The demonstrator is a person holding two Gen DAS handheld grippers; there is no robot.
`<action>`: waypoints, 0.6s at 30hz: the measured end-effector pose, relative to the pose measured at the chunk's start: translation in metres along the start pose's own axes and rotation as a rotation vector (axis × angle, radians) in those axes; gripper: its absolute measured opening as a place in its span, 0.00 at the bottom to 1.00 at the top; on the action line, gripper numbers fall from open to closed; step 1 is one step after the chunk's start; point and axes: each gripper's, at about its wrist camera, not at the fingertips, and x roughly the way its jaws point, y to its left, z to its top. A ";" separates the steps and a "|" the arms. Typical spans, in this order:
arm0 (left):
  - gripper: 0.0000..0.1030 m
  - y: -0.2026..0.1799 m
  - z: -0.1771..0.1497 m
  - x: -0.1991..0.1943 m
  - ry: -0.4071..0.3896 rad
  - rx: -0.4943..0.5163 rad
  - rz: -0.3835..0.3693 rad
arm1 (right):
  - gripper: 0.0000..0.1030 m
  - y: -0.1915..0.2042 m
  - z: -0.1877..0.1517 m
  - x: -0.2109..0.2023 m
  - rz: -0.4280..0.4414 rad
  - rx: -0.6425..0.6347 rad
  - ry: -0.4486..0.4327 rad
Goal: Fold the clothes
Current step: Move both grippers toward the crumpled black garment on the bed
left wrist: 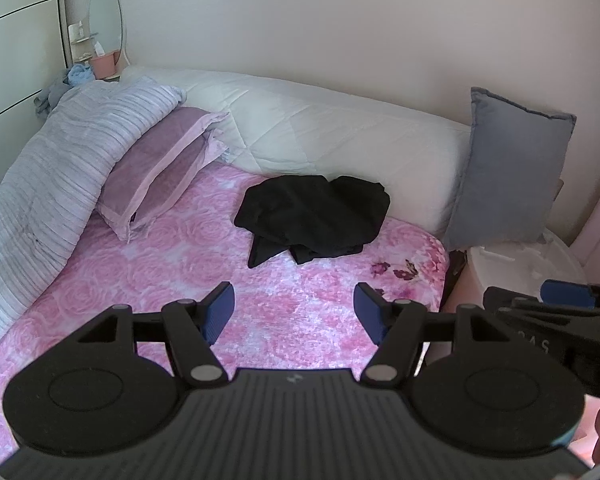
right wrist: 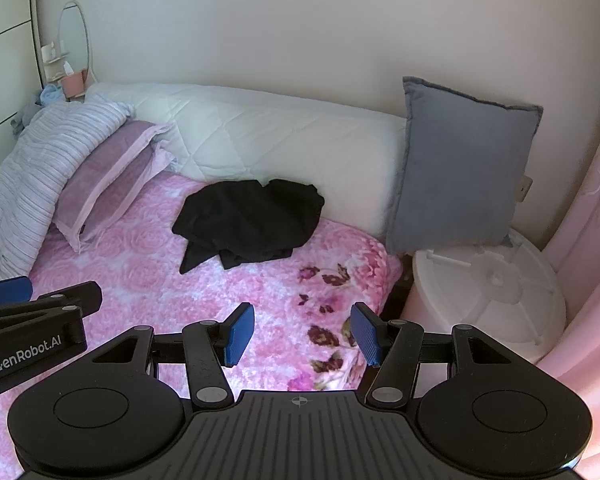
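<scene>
One black garment (left wrist: 314,216) lies crumpled on the pink floral blanket (left wrist: 180,280), near the far edge of the bed and just in front of the white quilted bolster (left wrist: 320,128) along the wall. Two grippers hang above the near part of the blanket, well apart from the garment. The left gripper (left wrist: 294,312) has its blue pads spread wide with nothing between them; the right gripper (right wrist: 303,334) is likewise spread and empty. There are two pillows: one mauve pillow (left wrist: 160,168) at the left, leaning on a striped lilac duvet (left wrist: 48,176), and one grey cushion (left wrist: 512,168) standing upright at the far right. One oval mirror (left wrist: 106,16) stands far left. Only the right wrist view shows the whole white round container (right wrist: 492,288) under the cushion and the pink curtain (right wrist: 588,280) at the right
</scene>
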 end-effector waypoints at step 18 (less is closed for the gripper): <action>0.61 0.005 0.018 0.041 0.055 -0.049 0.048 | 0.56 0.002 0.019 0.044 0.030 -0.039 0.043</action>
